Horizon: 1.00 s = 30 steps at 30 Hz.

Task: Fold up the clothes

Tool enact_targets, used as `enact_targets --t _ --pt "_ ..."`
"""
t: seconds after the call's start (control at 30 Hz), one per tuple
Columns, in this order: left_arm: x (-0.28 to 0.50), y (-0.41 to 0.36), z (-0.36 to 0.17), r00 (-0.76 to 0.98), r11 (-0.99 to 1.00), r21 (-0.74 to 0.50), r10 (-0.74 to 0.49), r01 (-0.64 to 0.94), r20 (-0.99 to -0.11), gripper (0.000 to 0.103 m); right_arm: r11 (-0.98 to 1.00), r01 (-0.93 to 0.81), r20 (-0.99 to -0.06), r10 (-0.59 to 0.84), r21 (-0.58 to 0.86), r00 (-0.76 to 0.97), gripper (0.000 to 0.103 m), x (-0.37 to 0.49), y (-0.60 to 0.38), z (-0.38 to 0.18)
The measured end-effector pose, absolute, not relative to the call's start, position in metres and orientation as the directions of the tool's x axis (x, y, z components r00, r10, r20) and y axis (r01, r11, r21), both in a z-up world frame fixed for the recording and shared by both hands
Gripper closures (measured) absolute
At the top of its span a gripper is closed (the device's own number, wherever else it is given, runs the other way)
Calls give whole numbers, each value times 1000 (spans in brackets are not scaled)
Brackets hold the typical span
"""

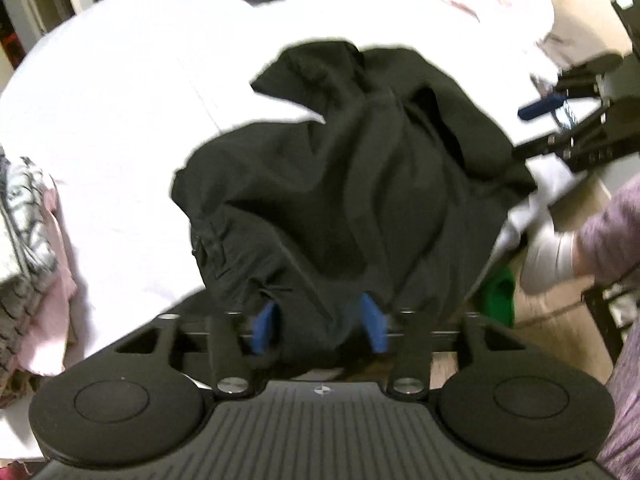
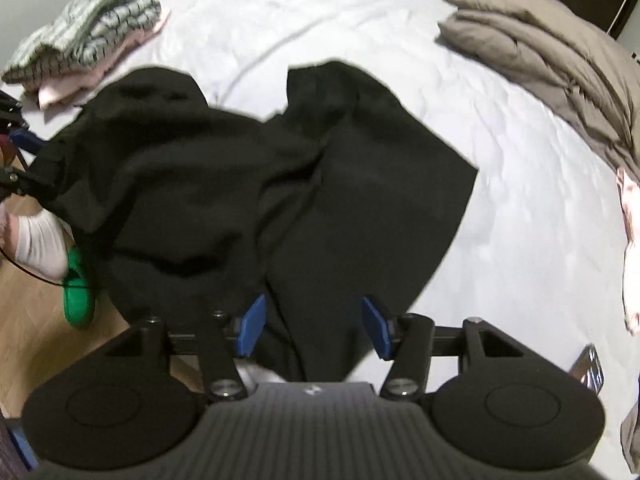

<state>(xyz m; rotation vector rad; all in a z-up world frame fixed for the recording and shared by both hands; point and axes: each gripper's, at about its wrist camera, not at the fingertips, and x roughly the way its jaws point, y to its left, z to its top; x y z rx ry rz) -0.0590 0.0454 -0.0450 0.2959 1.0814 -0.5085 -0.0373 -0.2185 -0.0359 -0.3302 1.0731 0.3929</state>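
Left gripper (image 1: 320, 320): blue fingers (image 1: 262, 330) standing spread, black cloth lying loose between them, not pinched. Right gripper (image 2: 316, 326): blue fingers (image 2: 252, 326) likewise standing apart, a fold of the same cloth hanging between them without being pressed. Black garment (image 2: 248, 184): lying crumpled on the near edge of the bed (image 2: 520, 168), its near part drooping over the edge toward the floor (image 2: 36, 312). White sheet covering the bed. Folded stack of patterned and pink clothes (image 2: 92, 36): sitting far left on the bed. Tan duvet (image 2: 552, 52): bunching at far right. Person's foot in a white sock (image 2: 40, 240): resting beside a green object (image 2: 78, 292) on the wooden floor, near left.
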Motion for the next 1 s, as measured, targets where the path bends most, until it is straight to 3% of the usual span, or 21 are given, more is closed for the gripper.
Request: enact_targets --t 0.27,0.57,0.7,0.83,1.0 --pt "-24 62 -31 418 897 -106 -301 429 -857 55 894 -444 -865 175 -60 470 38 -7 -209 -22" --pt "6 70 -17 496 924 -117 -299 364 -815 54 911 -411 -847 195 -29 494 36 31 -196 -27" --pt "17 76 -7 549 940 -80 -262 333 -794 45 915 -403 -845 206 -12 493 36 49 -190 -29" --pt "31 80 -6 577 957 -55 -218 286 -787 43 916 -402 -844 217 2 490 36 64 -183 -31" --pt "52 74 -29 519 947 -135 -275 292 -809 43 925 -376 -839 247 55 484 36 84 -177 -33"
